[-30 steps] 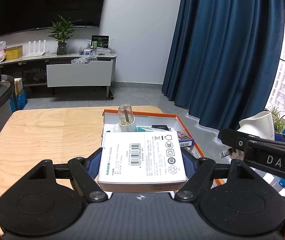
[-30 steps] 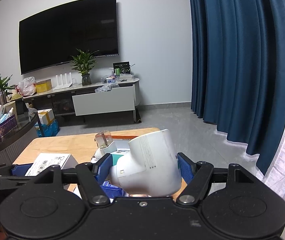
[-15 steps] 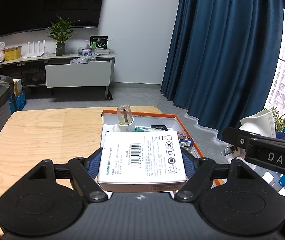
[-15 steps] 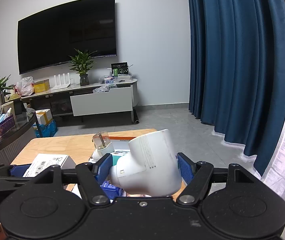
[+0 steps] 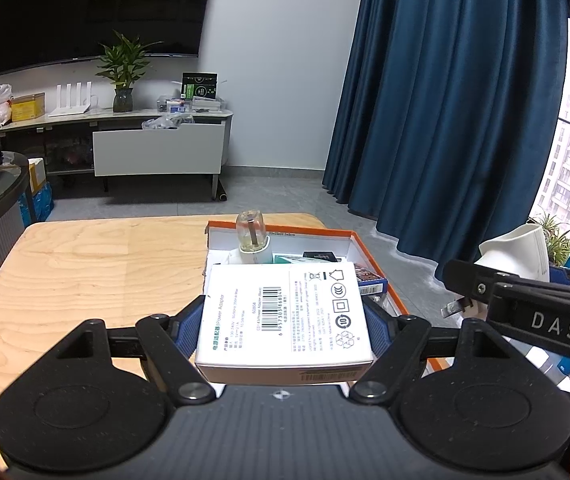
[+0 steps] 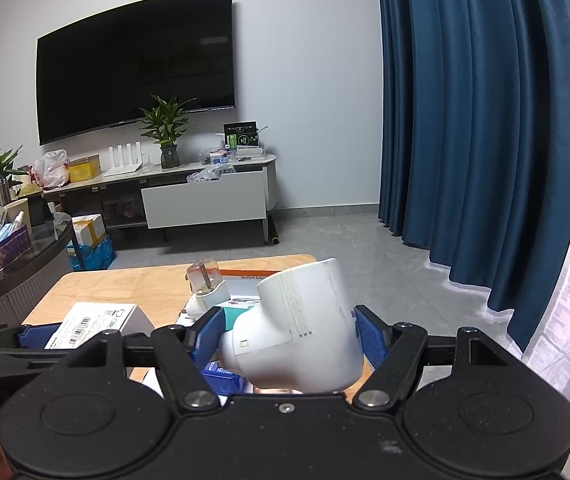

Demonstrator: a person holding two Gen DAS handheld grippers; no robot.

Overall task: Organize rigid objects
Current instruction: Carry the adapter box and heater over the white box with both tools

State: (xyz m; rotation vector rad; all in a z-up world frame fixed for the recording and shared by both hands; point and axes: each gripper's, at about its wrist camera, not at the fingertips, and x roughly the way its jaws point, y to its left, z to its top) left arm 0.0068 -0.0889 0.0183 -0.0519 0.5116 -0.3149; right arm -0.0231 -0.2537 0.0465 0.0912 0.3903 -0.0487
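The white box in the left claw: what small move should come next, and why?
Probably lower the white box forward into the tray. The left claw grips it just above the tray's near end, where other small items already lie.

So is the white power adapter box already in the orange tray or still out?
Out. The white power adapter box sits clamped in the left gripper, above the orange tray.

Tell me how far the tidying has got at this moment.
Done: a night light and small boxes already sit in the orange-rimmed tray. In hand: the left gripper clamps a white box, the right gripper a white plug adapter. Left: placing both in the tray.
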